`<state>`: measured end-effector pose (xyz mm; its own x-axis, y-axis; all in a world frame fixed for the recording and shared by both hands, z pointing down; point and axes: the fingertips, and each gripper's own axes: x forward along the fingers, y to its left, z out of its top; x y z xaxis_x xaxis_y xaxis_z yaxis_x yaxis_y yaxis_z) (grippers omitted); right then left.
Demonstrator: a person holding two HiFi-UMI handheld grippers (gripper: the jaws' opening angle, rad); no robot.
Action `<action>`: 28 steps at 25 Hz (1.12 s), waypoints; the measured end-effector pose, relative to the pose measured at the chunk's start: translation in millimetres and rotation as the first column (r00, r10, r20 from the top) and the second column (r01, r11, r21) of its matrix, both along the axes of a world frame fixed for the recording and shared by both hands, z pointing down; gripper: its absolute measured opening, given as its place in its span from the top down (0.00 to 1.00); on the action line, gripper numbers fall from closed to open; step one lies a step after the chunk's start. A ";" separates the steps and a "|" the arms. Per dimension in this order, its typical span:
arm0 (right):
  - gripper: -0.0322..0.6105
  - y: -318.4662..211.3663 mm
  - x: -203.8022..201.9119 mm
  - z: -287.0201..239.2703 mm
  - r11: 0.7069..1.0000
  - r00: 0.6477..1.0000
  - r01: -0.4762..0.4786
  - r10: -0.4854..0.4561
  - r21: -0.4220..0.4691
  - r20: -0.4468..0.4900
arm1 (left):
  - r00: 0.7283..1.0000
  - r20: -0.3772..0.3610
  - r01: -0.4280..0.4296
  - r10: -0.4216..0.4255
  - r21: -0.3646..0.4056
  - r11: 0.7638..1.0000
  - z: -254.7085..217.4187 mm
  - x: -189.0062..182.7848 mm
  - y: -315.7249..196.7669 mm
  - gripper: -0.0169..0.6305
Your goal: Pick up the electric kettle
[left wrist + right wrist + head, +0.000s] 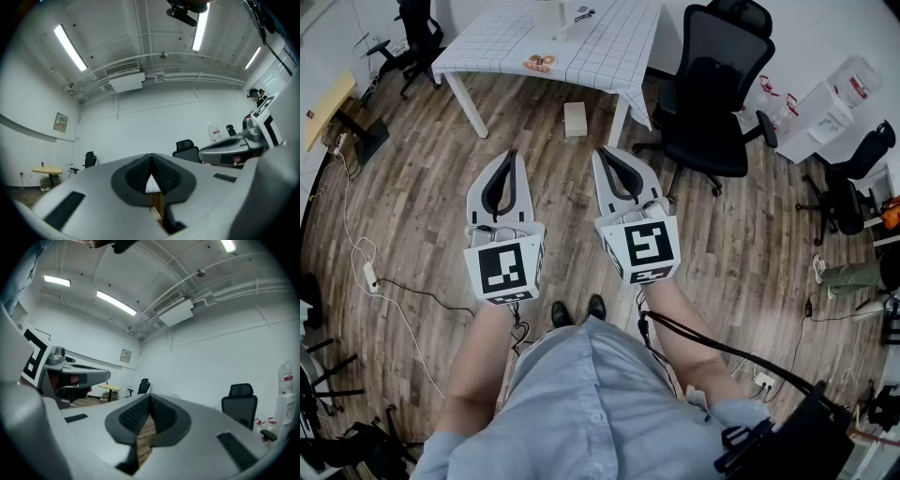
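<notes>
The person stands on a wooden plank floor (412, 206) and holds both tools out ahead, level and side by side, close to each other but not touching. The left tool (508, 156) has its jaws together: in the left gripper view the ribbed pads (140, 171) meet at their tips with nothing between them. The right tool (606, 153) is also closed and empty, and the right gripper view shows its dark pads (133, 416) meeting in the same way, with only floor planks showing through the slit below.

What may be the electric kettle (549, 14), a pale upright vessel cut off by the top edge, stands on the far part of the bench (609, 47). The bench is covered by a white cloth with a grid pattern. It lies ahead of the tools and well apart from both.

An orange item (539, 63) sits near the bench's front edge. A small pale box (575, 119) lies on the floor under the bench. A black office chair (712, 94) stands just to its right.
</notes>
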<state>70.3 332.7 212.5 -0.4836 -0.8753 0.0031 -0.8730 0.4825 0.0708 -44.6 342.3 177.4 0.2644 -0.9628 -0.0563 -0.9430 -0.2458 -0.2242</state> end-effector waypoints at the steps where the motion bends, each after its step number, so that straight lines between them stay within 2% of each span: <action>1: 0.95 0.0 -0.3 -0.8 1.000 1.000 0.001 -0.001 0.001 0.002 | 1.000 0.001 0.001 -0.001 0.001 1.000 -0.9 -0.5 -0.2 0.98; 16: 0.95 -14.6 11.8 2.1 1.000 1.000 0.017 -0.018 0.007 0.021 | 1.000 0.005 0.018 -0.018 -0.006 1.000 3.5 11.0 -13.7 0.98; 19: 0.95 -28.6 23.2 2.2 1.000 0.998 0.028 -0.028 0.003 0.054 | 1.000 0.007 0.029 -0.029 -0.007 1.000 4.6 20.9 -26.0 0.98; 28: 0.95 -68.0 29.1 24.1 0.999 0.999 0.047 -0.047 -0.015 0.024 | 0.998 -0.006 0.055 -0.056 -0.034 0.998 27.2 28.7 -61.7 0.98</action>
